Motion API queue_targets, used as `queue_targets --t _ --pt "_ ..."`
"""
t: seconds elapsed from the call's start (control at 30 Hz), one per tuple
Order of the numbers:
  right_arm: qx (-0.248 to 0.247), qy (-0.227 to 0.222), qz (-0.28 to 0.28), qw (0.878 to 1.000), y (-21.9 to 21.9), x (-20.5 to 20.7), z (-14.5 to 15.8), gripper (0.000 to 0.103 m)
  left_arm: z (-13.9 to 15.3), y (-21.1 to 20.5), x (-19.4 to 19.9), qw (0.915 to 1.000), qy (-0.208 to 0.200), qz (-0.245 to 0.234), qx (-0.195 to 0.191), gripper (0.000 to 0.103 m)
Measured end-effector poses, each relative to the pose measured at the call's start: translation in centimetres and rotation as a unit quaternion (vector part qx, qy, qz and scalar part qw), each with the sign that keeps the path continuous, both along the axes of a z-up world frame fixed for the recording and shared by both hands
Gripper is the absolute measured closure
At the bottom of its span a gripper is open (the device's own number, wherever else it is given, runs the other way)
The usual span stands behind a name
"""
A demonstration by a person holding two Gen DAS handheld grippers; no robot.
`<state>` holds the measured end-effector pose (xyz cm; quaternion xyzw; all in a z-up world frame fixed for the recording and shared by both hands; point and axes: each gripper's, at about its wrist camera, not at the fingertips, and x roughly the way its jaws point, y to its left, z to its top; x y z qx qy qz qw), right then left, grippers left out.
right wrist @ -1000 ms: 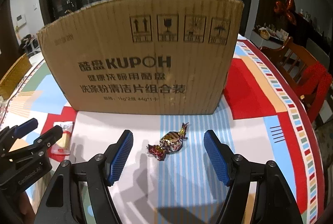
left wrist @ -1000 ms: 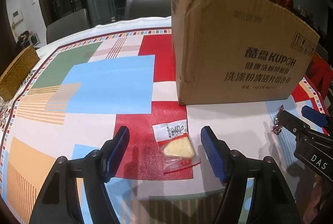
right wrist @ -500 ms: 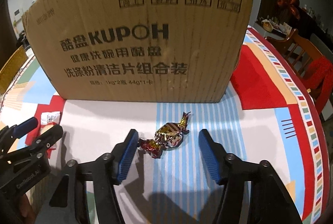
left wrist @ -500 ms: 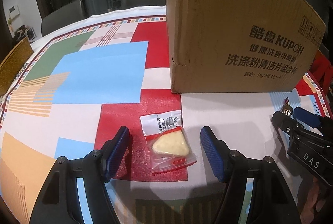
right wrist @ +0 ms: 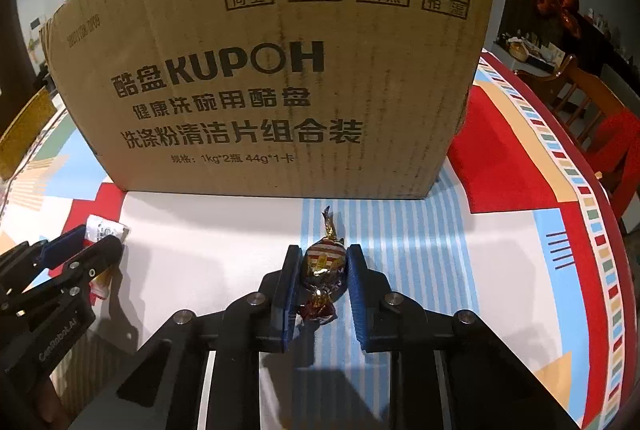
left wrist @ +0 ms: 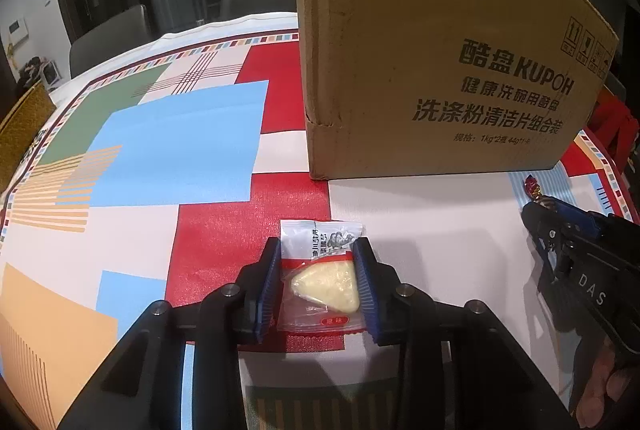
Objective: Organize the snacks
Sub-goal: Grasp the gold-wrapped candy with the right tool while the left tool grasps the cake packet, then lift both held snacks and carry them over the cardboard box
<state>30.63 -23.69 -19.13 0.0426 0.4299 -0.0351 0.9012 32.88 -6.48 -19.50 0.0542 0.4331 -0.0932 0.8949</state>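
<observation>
Left gripper [left wrist: 318, 288] jaws closing on snack packet [left wrist: 322, 270], cardboard box [left wrist: 440, 62] behind

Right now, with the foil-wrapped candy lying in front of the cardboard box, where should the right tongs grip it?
Grip the candy across its plump middle, coming from above and the near side, as the right tongs do now. Its twisted ends run toward and away from the cardboard box, so only the bulge gives the pads firm flanks. The jaws have just closed on it.

We see the cardboard box [right wrist: 276, 70] on the tablecloth [left wrist: 168, 158]; before it, snack packet [left wrist: 320, 278] left, candy [right wrist: 324, 262] right.
</observation>
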Motion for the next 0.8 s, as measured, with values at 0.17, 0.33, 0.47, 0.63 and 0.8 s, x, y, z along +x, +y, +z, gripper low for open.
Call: queue_targets --t 0.17,0.33,0.47,0.63,0.8 --pt "0.001 0.001 -0.001 1.0 -0.3 0.2 -0.1 0.079 0.2 0.0 0.0 1.0 0.001 -0.003 -0.002 0.069" --pt "0.001 -0.003 -0.002 1.0 -0.6 0.0 0.2 0.079 0.6 0.1 -0.2 1.0 -0.004 -0.002 -0.005 0.071" --pt "-0.002 -0.008 0.001 1.0 -0.3 -0.3 0.9 0.079 1.1 0.3 -0.3 0.9999 -0.007 0.0 -0.008 0.071" --pt "-0.003 -0.018 0.005 1.0 0.2 -0.7 2.0 0.079 1.9 0.5 -0.8 0.9998 -0.014 0.002 -0.013 0.072" --pt "-0.004 -0.028 0.008 1.0 0.6 -1.3 3.1 0.079 2.7 0.9 -1.2 0.9996 -0.02 0.005 -0.017 0.072"
